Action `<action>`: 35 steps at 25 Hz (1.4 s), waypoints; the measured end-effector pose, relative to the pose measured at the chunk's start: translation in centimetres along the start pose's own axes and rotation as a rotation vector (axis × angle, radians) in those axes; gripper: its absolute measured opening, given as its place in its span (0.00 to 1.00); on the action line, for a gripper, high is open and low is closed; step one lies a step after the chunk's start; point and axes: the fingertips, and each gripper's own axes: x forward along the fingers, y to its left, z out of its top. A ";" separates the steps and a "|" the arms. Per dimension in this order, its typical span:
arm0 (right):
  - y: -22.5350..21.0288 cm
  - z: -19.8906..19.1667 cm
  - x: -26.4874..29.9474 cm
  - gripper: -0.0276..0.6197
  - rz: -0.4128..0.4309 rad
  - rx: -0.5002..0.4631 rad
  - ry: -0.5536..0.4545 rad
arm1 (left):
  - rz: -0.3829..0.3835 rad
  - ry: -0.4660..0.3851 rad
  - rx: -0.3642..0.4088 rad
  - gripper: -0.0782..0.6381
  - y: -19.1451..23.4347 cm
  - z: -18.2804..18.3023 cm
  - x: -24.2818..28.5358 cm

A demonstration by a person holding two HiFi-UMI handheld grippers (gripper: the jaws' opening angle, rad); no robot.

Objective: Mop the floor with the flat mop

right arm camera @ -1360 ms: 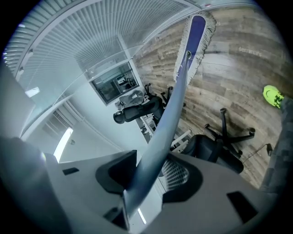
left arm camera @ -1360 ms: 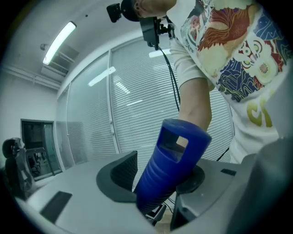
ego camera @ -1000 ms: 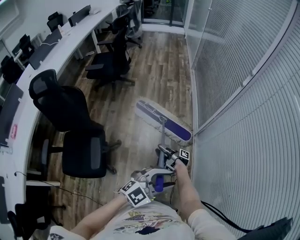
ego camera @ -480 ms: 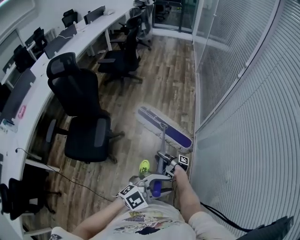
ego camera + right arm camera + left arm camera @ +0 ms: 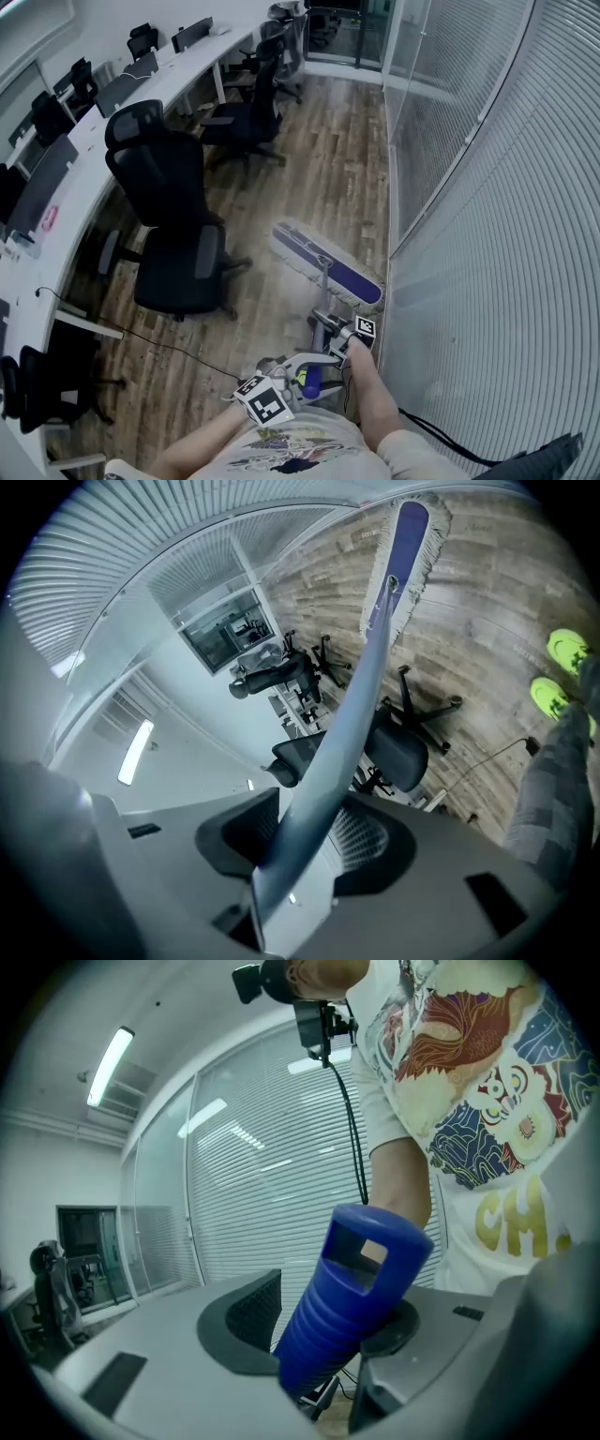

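Observation:
The flat mop's purple head with its white fringe lies on the wooden floor beside the glass wall. In the right gripper view the mop head shows at the far end of the grey pole. My right gripper is shut on that pole partway up. My left gripper is shut on the ribbed blue handle grip at the pole's top end, which shows close to my body as the blue grip.
Black office chairs stand to the left along a long white desk. A glass wall with blinds runs along the right. A black cable lies on the floor. My green shoes stand near the mop.
Both grippers and the mop have shifted across the floor; the chairs and the glass post base sit farther up the head view. A green shoe has come into view. Both grips are unchanged.

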 end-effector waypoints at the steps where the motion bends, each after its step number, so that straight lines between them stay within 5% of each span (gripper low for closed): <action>1: -0.3 -0.5 -0.2 0.30 0.003 0.002 -0.006 | -0.004 0.003 0.005 0.35 -0.7 -0.1 -0.3; 7: -3.8 -5.0 -1.5 0.30 0.007 0.000 -0.035 | -0.012 -0.002 -0.001 0.35 -5.9 -0.4 -4.0; 24: -15.7 -26.3 -8.9 0.30 0.122 0.063 -0.094 | -0.113 -0.027 -0.013 0.36 -27.0 4.0 -17.0; 29: -17.9 -30.0 -9.8 0.30 0.073 0.043 -0.078 | -0.148 0.007 -0.010 0.36 -30.6 4.8 -19.7; 35: -18.6 -34.1 -11.7 0.30 0.121 0.056 -0.049 | -0.184 -0.013 -0.013 0.35 -33.8 7.2 -20.8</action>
